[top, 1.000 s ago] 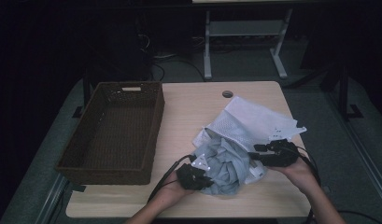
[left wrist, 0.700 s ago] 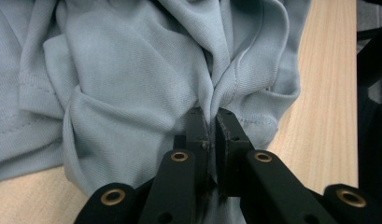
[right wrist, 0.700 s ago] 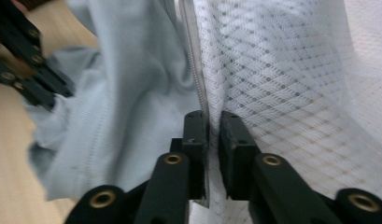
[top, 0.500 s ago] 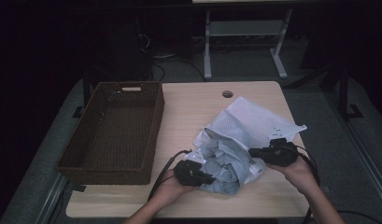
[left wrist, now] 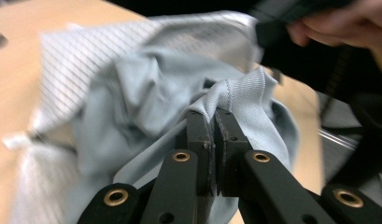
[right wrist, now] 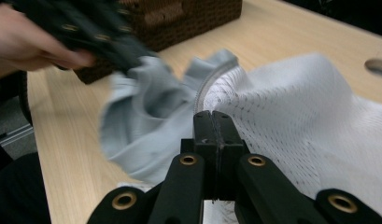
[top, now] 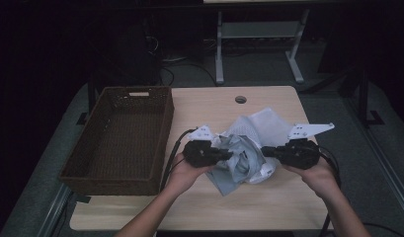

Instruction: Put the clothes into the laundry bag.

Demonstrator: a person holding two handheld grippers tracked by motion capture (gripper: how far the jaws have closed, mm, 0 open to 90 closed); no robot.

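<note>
A: High view, item one?
B: Crumpled pale grey-and-white mesh garment (top: 249,153), near the front of the light wooden table (top: 268,207), lifted in the middle between both tools. Dark brown woven wicker basket (top: 123,136) at the table's left, apart from the cloth.

A: The tools there?
B: Left gripper (top: 228,155) at the garment's left side, right gripper (top: 264,152) at its right; both tips buried in cloth.

A: Left gripper view?
B: Jaws pressed together, pinching a ribbed grey hem fold of the garment (left wrist: 146,93) at the left gripper (left wrist: 212,114) tips. Cloth drapes over them. The other hand (left wrist: 338,28) is blurred, upper right.

A: Right gripper view?
B: Right gripper (right wrist: 212,114) has just been closing; jaws now together, nipping the perforated white fabric edge of the garment (right wrist: 291,121). Basket (right wrist: 179,18) behind.
</note>
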